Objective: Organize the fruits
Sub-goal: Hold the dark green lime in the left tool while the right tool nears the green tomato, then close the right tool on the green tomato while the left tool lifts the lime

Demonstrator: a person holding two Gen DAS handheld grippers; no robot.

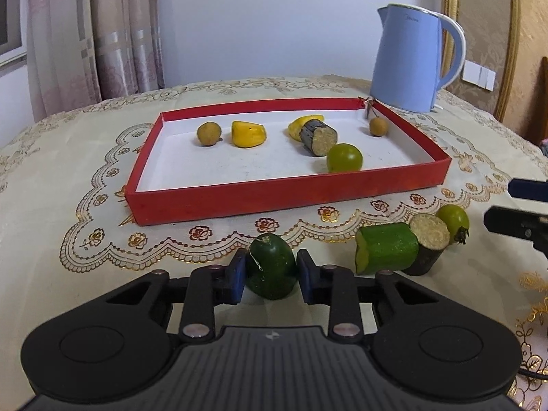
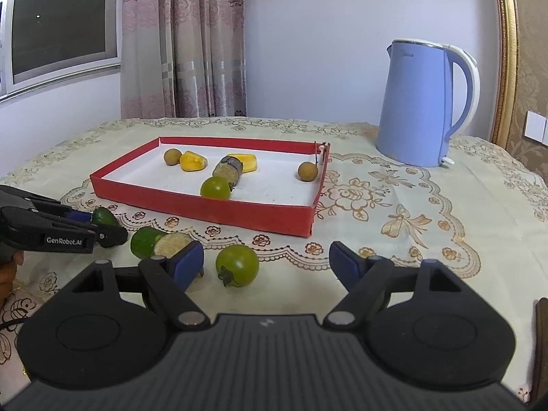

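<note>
Left gripper point(image 1: 271, 275) clenched on dark green fruit point(image 1: 271, 267) at the table's near edge, in front of the red tray point(image 1: 287, 195). Right gripper point(image 2: 267, 262) released, jaws wide, green tomato point(image 2: 238, 264) resting on the tablecloth point(image 2: 428, 239) between them, untouched.

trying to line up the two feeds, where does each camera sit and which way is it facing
Left wrist: sits on the left gripper, facing across the table to the red tray and blue kettle; its own fingers clamp a dark green fruit.
Right wrist: sits on the right gripper, facing the same tray from further right; its own open fingers flank a green tomato.
Shared: tray, kettle, cut green piece, tomato; each view catches the other gripper at its edge.
</note>
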